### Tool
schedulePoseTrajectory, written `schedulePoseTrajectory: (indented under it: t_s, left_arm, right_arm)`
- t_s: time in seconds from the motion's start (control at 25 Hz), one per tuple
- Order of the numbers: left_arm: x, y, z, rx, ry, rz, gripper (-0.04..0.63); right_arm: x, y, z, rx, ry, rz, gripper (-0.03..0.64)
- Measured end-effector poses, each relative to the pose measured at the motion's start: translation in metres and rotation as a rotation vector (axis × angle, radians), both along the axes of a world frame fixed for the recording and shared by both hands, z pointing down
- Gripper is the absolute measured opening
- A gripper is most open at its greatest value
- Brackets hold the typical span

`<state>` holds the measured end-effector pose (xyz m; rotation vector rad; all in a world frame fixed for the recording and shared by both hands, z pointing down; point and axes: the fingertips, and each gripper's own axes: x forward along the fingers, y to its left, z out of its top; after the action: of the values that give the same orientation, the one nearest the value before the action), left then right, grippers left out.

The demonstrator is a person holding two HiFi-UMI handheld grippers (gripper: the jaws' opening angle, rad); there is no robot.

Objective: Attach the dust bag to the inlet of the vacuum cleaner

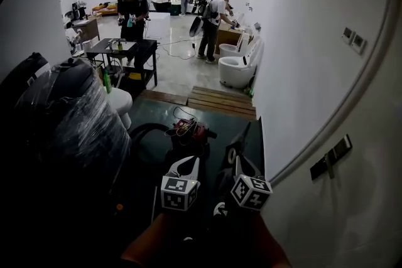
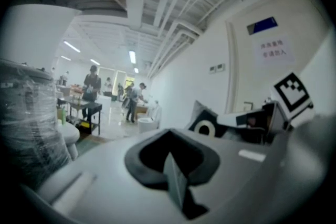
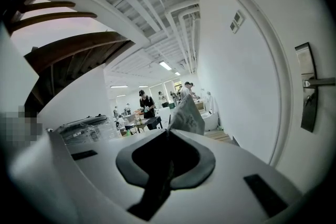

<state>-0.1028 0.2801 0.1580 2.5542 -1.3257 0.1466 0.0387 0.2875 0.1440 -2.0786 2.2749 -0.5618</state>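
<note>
Between the jaws of the right gripper an edge of the dust bag is pinched, and its grey body stands up just past the tips. Just to the left, the left gripper has its jaws pressed together on nothing. Farther out, the vacuum cleaner lies on a dark mat, its black hose curling off to the left, well apart from the bag. As I judge it, the task is at an early stage: the bag is in hand but not yet attached. What is left is to bring it to the inlet, which I cannot make out, and seat it there.
</note>
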Motion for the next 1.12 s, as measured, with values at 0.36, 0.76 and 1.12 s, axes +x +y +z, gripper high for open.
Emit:
schedulePoseTrajectory:
  t_s: [0.36, 0.76, 1.12]
  left_arm:
    - [-0.013, -0.029, 0.018, -0.015, -0.015, -0.043, -0.003]
    - [0.011, -0.114, 0.032, -0.024, -0.028, -0.06, -0.003]
    - [0.05, -0.214, 0.055, -0.086, -0.034, -0.081, -0.003]
  right_arm:
    - [0.001, -0.035, 0.013, -0.018, -0.002, -0.019, 0.014]
    - [0.019, -0.12, 0.033, -0.038, -0.012, -0.049, 0.014]
    - [0.049, -0.219, 0.061, -0.119, -0.065, -0.092, 0.014]
